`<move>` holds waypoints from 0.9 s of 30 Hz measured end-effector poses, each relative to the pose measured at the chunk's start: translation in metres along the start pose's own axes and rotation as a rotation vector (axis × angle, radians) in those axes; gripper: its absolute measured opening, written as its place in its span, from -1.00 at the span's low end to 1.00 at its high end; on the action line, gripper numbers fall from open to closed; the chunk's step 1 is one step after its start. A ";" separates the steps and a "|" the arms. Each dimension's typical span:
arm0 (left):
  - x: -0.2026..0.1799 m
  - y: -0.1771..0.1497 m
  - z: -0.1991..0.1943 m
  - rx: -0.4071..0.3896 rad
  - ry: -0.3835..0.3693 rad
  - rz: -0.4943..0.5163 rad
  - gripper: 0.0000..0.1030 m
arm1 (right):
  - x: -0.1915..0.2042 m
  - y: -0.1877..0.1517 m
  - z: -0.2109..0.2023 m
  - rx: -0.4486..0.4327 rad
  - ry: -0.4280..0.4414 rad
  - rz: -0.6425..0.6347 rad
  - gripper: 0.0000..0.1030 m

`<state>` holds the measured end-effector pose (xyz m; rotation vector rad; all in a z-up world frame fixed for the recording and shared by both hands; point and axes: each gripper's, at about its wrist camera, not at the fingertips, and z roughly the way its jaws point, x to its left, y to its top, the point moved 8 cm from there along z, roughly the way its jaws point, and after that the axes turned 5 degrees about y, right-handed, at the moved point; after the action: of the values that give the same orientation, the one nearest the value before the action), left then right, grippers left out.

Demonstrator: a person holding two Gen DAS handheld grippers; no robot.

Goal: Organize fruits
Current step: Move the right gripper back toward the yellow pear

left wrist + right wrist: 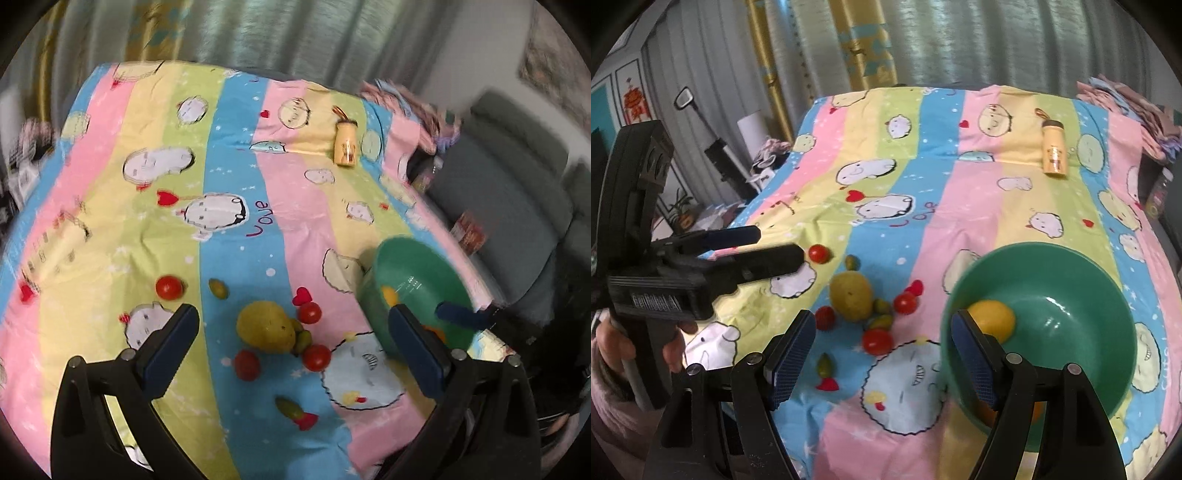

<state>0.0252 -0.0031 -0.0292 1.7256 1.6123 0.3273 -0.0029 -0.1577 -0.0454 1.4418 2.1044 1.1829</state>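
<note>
The left gripper, fingers spread wide and empty, hangs right over the yellow pear, while the right gripper, also open, sits beside the green bowl.

1. We see a cloth striped pink, yellow, green and blue, printed with white cartoon faces and red hearts.
2. We see a green bowl holding a yellow fruit.
3. We see red tomatoes beside a yellow-green pear.
4. We see a yellow bottle.
</note>
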 end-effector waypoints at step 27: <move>0.056 -0.034 0.035 0.132 -0.199 -0.181 0.99 | 0.049 -0.027 0.088 0.150 0.107 -0.082 0.48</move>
<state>0.0319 0.0356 -0.0918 1.6353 1.6572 -0.0385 0.0180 -0.0790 -0.1105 1.3663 2.3460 1.1147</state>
